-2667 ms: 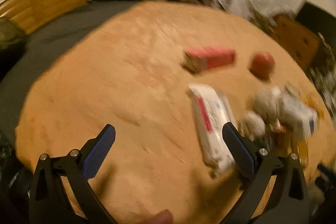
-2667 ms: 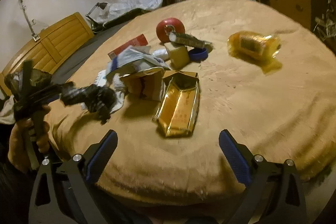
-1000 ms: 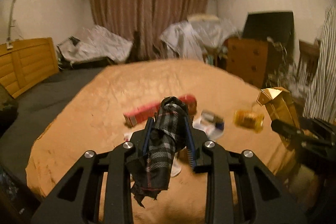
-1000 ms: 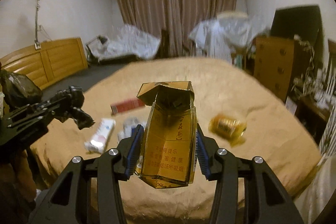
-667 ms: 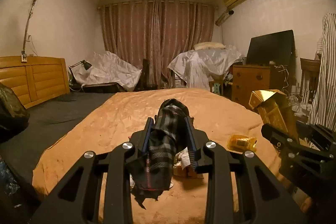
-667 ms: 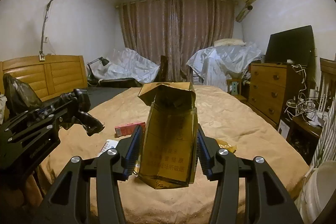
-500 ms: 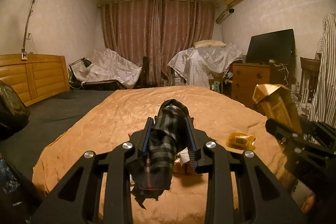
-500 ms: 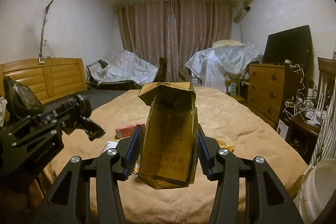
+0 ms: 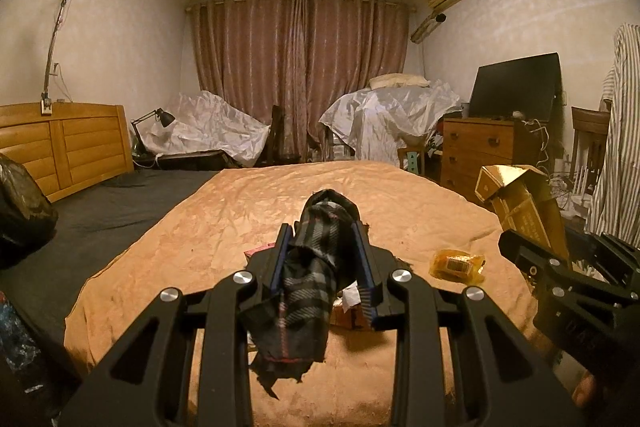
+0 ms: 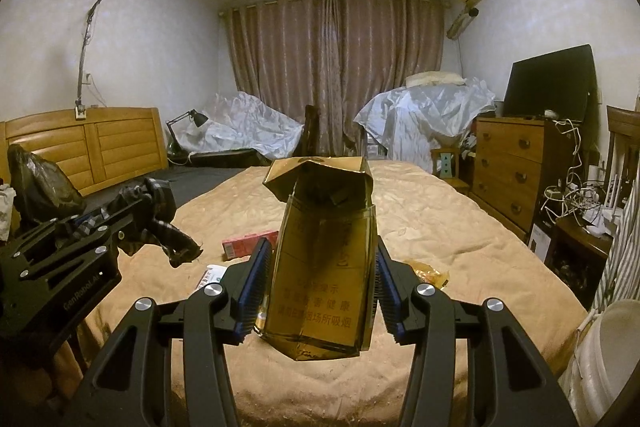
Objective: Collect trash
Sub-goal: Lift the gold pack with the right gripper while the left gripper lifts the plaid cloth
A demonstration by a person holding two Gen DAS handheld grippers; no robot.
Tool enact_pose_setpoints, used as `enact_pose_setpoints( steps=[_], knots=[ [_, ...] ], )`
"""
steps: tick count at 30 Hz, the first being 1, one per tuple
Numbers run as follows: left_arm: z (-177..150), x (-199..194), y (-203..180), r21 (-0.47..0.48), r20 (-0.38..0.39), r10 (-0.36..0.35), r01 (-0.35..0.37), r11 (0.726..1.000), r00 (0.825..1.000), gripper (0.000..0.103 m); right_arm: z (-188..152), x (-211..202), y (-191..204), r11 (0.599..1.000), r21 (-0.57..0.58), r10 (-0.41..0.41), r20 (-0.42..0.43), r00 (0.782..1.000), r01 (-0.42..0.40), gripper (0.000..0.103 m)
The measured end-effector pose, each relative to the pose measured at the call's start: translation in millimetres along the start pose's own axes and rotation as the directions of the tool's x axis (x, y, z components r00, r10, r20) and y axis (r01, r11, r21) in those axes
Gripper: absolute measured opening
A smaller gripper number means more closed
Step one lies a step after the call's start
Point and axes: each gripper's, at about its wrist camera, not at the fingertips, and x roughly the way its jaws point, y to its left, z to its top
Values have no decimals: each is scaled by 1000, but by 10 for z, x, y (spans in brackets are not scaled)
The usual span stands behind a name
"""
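A wide bed [image 10: 440, 227] under a crumpled tan blanket carries the litter. On it lie a red box [image 10: 250, 242] left of centre, a white packet [image 10: 212, 274] nearer, and a crinkled yellow wrapper [image 9: 458, 264] to the right, apart from both.

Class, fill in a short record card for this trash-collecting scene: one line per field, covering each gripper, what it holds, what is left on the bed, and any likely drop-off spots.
left gripper: shut on plaid cloth scrap
right gripper: shut on gold carton, held upright, top flaps open
surface: tan bedspread
left on the bed: red box, yellow wrapper, white packet
possible drop-off: black bag at left, white bin at lower right; which one is meant cannot be told
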Motion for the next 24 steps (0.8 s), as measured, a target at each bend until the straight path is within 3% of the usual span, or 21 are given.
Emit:
enact_pose_setpoints(
  steps=[10, 17, 20, 24],
  knots=[
    [15, 105, -127, 27, -24, -38, 39, 999, 999, 30, 40, 78, -78, 1000, 20, -10, -6, 1000, 11, 51],
    [159, 240, -664, 54, -32, -163, 164, 985, 986, 30, 124, -127, -704, 988, 52, -145, -15, 989, 146, 51],
    [204, 299, -1004, 62, -41, -231, 234, 970, 972, 30, 167, -289, -1095, 973, 64, -220, -28, 975, 222, 51],
    [249, 335, -1577, 76, -66, -348, 352, 933, 935, 30, 178, -565, -1728, 941, 70, -327, -60, 943, 331, 51]
  ],
)
